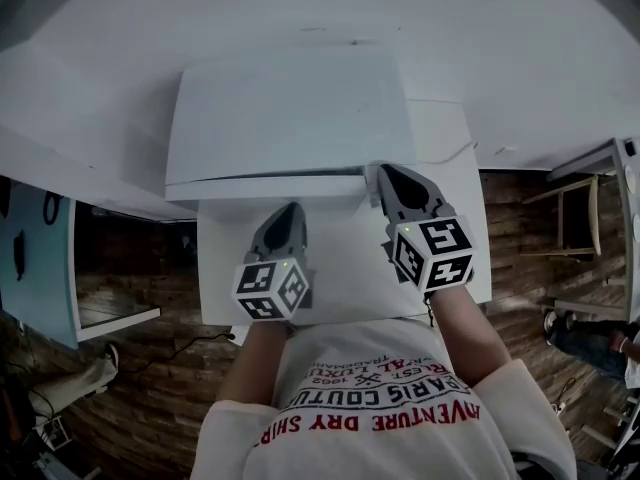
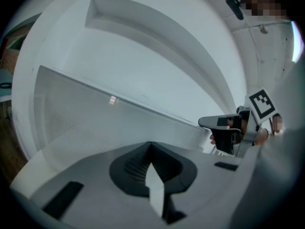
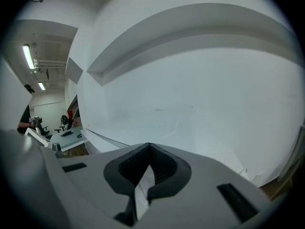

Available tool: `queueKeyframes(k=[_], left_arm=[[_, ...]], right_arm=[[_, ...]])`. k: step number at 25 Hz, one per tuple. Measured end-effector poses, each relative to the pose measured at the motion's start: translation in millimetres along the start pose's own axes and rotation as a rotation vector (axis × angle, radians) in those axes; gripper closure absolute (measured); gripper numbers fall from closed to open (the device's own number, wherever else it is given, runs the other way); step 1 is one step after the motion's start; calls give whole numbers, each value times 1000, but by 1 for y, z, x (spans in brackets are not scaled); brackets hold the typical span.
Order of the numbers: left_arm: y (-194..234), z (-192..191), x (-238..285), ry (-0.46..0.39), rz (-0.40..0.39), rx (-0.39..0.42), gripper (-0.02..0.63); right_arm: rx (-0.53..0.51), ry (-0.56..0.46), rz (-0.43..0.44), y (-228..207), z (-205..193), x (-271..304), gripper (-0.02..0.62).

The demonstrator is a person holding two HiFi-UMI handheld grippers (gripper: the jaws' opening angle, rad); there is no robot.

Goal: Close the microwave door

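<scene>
White microwave [image 1: 290, 108] fills the upper middle of my head view, with its door [image 1: 265, 186] along the near edge. My left tongs [image 1: 290, 211] sit just below the door. My right tongs [image 1: 388, 173] are at its right end. Both are pinched together, holding nothing.

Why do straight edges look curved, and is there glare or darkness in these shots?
Head view: wide lens bows the white box-shaped microwave, corners darken. Left gripper view: edges curve, one small bright glint on the grey microwave door. Right gripper view: soft even light, ceiling tube lamps glow far left.
</scene>
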State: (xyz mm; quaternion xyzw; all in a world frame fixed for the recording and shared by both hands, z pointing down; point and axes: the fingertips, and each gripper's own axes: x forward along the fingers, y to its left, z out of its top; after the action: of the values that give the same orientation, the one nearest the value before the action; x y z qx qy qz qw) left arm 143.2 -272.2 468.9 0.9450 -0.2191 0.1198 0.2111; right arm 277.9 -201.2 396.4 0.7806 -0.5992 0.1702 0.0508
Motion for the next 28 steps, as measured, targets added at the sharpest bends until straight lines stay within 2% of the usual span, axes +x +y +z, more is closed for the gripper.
queueKeyframes(k=[4,9,15,18,21,24,28], left_arm=[[1,3,9,19,5,8,607],[1,4,12,27,25,87,607],[1,4,13,30,4,73,607],[0,5,12,43,5,51,607],[-11,14,2,16,-26,49,607],[-24,26,-13,-20,-59,94,607],[-32,42,-34,-79,-61,193,607]], right_arm=[[8,-5,-3,-1,0,-1,583],[9,-5,1,-1,-1,0,583],[15,-14,-11,-3,0,1,583],[75,-7,-13,-4,-1,0,583],[101,0,-10,1,-4,-7,583],[104,-12,1,13,-9,-16,583],[80,-64,1,34,-12,-28,583]])
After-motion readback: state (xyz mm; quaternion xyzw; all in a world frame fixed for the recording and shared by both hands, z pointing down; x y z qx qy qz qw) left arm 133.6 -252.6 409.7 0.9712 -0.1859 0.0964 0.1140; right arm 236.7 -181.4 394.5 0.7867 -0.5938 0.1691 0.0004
